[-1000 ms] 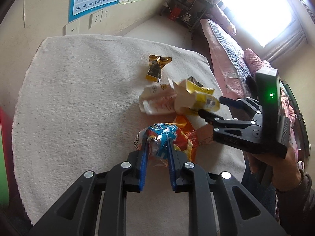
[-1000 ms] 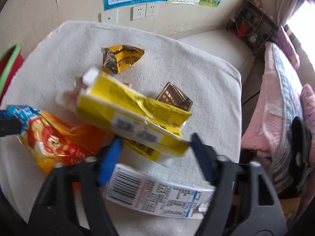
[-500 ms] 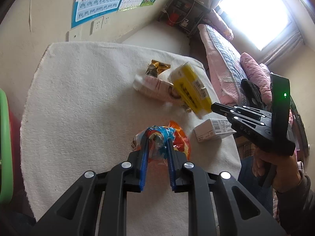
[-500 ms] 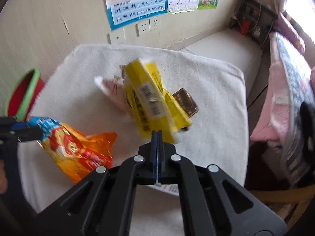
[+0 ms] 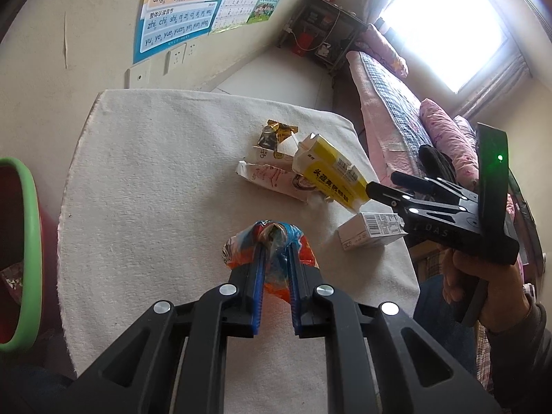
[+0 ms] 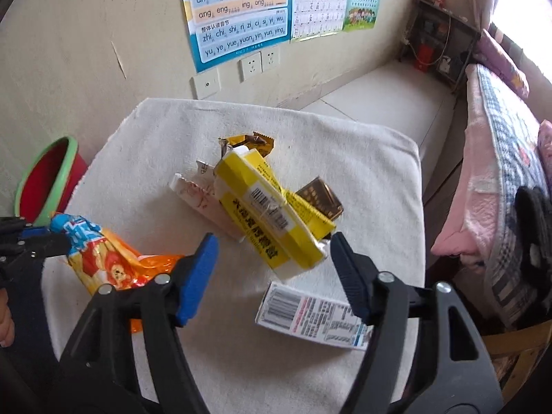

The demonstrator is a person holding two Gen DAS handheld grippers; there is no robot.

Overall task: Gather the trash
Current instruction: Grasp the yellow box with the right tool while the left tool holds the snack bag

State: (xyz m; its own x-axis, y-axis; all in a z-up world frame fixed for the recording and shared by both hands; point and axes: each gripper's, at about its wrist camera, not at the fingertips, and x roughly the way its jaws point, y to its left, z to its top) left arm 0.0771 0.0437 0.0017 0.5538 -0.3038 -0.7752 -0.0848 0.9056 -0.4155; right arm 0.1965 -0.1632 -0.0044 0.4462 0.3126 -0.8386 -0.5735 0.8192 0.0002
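Here the left gripper (image 5: pixel 276 258) pinches the orange snack bag (image 5: pixel 272 241).

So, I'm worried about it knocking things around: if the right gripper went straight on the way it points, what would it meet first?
Probably the crumpled yellow cardboard carton, lying dead ahead between the opening jaws of the right gripper, though depth is unclear.

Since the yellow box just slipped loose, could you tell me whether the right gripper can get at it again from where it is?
Probably yes. The right gripper is opening, with its jaws wide on either side of the yellow box's near end. Nothing sits between them, though the box lies tilted on other wrappers.
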